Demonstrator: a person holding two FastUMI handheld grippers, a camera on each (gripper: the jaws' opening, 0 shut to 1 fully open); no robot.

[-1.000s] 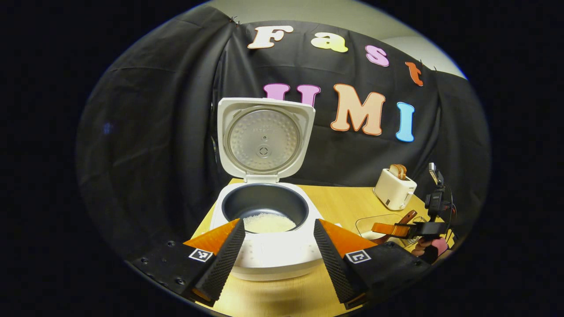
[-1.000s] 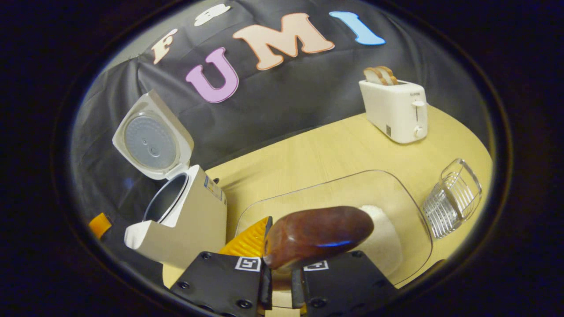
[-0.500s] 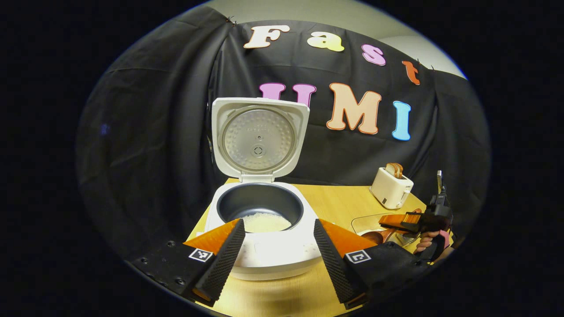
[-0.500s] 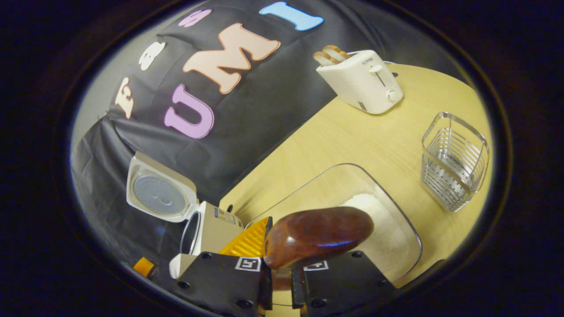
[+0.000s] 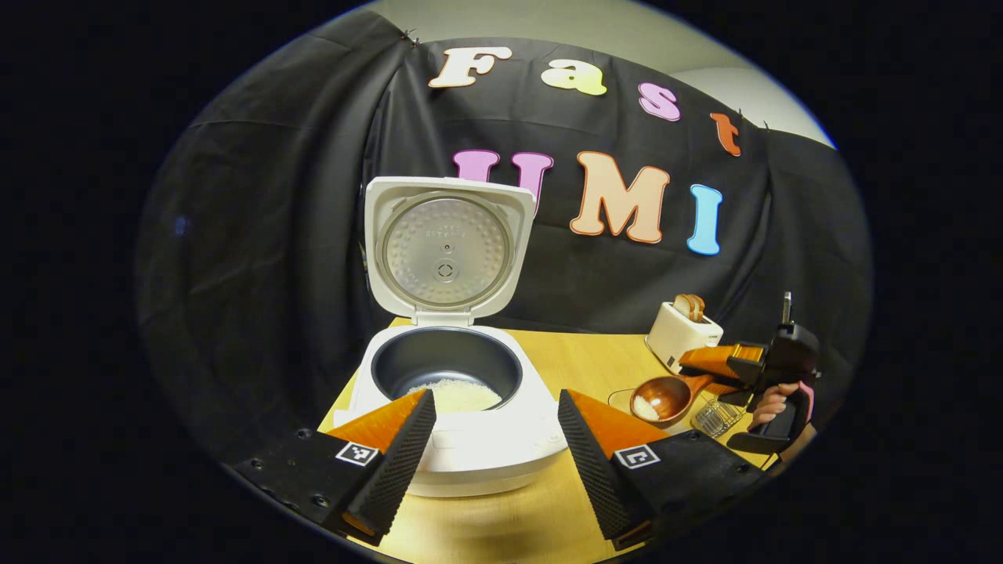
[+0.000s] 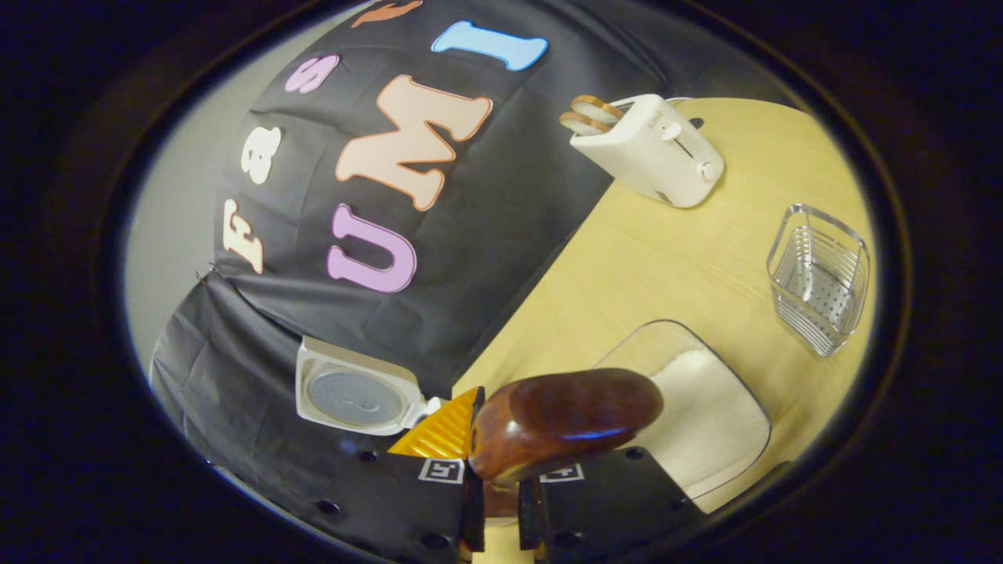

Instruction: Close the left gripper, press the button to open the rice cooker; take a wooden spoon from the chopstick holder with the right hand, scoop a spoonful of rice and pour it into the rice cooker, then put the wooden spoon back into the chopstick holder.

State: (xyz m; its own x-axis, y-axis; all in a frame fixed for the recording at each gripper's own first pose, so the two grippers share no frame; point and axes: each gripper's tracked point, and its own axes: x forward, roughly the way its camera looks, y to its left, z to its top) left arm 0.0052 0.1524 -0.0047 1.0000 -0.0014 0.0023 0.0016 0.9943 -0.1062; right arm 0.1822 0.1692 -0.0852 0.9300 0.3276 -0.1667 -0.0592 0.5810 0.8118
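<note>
While underside-on elsewhere, rice-flecked spoon bowl [image 5: 660,397]

Booth dim, light from above, falls mainly on table [image 5: 595,360]. Black cloth soaks up light, folds barely readable. Soft glare on open cooker lid [image 5: 445,249]; small bluish highlight on spoon [image 6: 566,419] back. Strong fisheye bend at edges, table rim curved. Spoon close to lens, slightly soft. Toaster [image 6: 644,147] sharp. Shadows short, soft.
</note>
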